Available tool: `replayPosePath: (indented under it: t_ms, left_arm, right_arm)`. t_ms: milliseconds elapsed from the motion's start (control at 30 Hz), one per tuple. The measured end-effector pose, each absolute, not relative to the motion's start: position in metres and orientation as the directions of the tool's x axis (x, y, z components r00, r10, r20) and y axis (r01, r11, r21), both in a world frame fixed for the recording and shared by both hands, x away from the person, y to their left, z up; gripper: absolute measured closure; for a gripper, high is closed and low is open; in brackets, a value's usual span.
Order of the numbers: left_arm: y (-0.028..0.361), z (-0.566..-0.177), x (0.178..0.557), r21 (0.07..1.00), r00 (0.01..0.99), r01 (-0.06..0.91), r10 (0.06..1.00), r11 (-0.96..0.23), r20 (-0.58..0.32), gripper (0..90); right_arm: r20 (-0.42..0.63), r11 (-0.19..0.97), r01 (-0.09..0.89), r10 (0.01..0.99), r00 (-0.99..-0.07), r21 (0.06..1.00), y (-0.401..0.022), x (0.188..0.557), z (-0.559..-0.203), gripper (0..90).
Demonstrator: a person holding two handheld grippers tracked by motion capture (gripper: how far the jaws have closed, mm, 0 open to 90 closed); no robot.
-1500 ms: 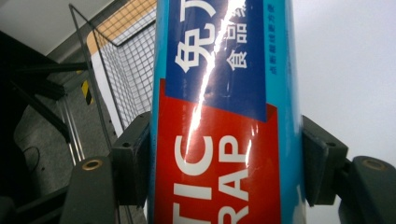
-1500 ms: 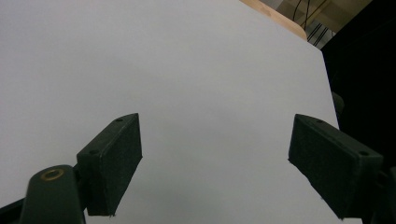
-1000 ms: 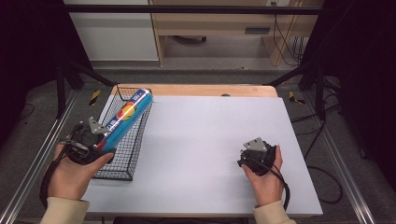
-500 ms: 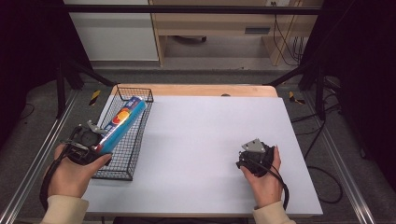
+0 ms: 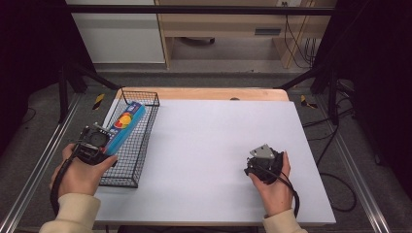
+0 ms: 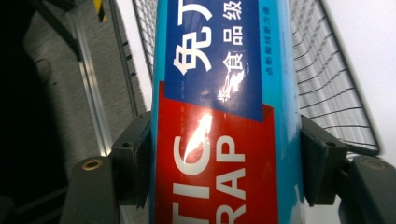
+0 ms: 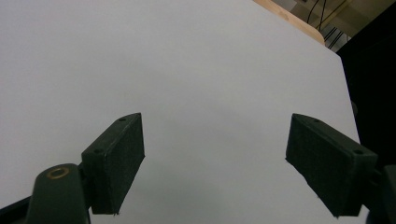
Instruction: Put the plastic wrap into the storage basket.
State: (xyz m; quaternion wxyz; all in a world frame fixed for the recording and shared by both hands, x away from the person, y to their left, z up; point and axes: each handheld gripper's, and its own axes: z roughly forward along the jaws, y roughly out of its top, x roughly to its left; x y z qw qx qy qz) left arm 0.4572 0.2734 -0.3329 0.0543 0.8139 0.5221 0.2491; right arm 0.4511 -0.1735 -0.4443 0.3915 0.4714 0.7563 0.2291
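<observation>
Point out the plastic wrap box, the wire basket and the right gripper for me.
plastic wrap box (image 6: 219,116), left gripper view, on its printed top face between the jaws.
wire basket (image 5: 137,92), high view, on its far rim.
right gripper (image 7: 215,163), right gripper view, midway between its open jaws.

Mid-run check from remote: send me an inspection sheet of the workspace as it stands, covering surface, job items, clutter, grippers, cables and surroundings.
Surface: white tabletop, bare in the middle.
Job's things: blue plastic wrap box angled over the black wire basket at the table's left edge.
Clutter: nothing seen.
Grippers: left gripper shut on the box; right gripper open above the tabletop.
Cables: one trails from each gripper; more on the floor at right.
Surroundings: aluminium rails, grey floor, wooden furniture behind.
</observation>
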Motion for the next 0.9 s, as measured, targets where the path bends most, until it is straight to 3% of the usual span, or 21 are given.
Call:
replayPosePath:
  t_ms: [900]
  left_arm:
    - [0.274, -0.358, 0.485, 0.229, 0.331, 0.874, 0.871, -0.428, 0.363, 32.2]
  right_arm:
    - [-0.376, 0.461, 0.542, 0.887, -0.268, 0.702, -0.174, 0.452, -0.446, 20.7]
